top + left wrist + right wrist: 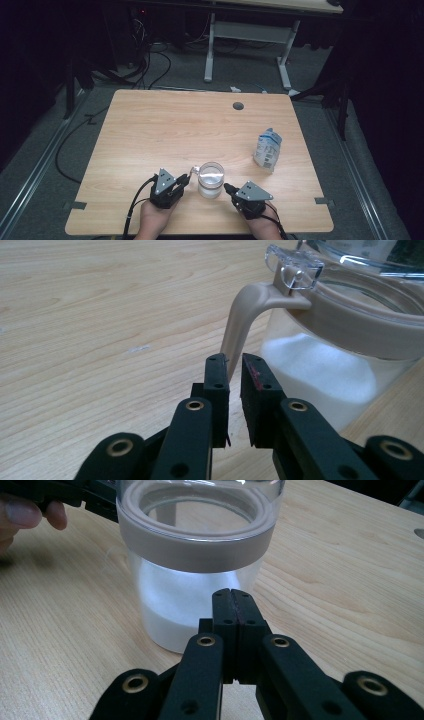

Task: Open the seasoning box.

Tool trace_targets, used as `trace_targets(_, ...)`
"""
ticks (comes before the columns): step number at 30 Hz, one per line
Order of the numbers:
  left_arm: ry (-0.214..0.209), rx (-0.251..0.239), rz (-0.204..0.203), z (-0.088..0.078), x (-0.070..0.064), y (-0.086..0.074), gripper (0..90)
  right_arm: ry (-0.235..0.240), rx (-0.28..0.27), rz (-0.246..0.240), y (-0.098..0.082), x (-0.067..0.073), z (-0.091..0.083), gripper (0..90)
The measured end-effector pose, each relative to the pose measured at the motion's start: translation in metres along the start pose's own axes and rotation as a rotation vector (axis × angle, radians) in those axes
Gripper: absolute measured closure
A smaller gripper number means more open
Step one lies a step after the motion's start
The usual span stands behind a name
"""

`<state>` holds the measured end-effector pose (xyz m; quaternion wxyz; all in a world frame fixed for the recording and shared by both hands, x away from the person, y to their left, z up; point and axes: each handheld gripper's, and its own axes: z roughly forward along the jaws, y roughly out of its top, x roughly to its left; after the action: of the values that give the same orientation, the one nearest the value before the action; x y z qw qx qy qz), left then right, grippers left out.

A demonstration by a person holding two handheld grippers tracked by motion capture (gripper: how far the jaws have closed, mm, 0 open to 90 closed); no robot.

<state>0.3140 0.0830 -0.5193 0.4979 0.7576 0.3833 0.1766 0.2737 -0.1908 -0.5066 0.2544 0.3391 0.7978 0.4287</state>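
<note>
A clear glass jar (pixel 211 179) with white powder in its lower half stands near the table's front edge. It has a beige band (pixel 350 320) around its neck and a clear lid clasp (pixel 295 267). A beige lever (pixel 245 315) curves down from the clasp. My left gripper (pixel 186 178) is at the jar's left; in the left gripper view my left gripper (pixel 234 367) has its jaws a narrow gap apart, with the lever's lower tip between them. My right gripper (pixel 227 188) is shut, and its tips (pixel 233 597) are right at the jar (pixel 195 595) wall.
A crumpled plastic water bottle (pixel 268 149) stands to the right of the jar. The wooden table (pixel 175 125) has a round cable hole (pixel 238 106) at the back. A white-legged desk (pixel 245 35) and floor cables lie beyond.
</note>
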Motion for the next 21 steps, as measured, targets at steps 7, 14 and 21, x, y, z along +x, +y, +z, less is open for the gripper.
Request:
trace_targets(7, 0.021, -0.004, 0.011, 0.007, -0.002, 0.002, 85.3, 0.002, -0.003, 0.002, 0.000, 0.000, 0.000, 89.9)
trace_targets(14, 0.032, -0.008, 0.005, 0.020, 0.002, 0.008, 86.1, -0.002, -0.006, 0.003, 0.000, -0.001, -0.001, 89.8)
trace_targets(21, 0.017, -0.005, 0.023, 0.044, 0.008, 0.021, 86.2, -0.008, -0.007, 0.011, -0.001, -0.004, -0.002, 89.8)
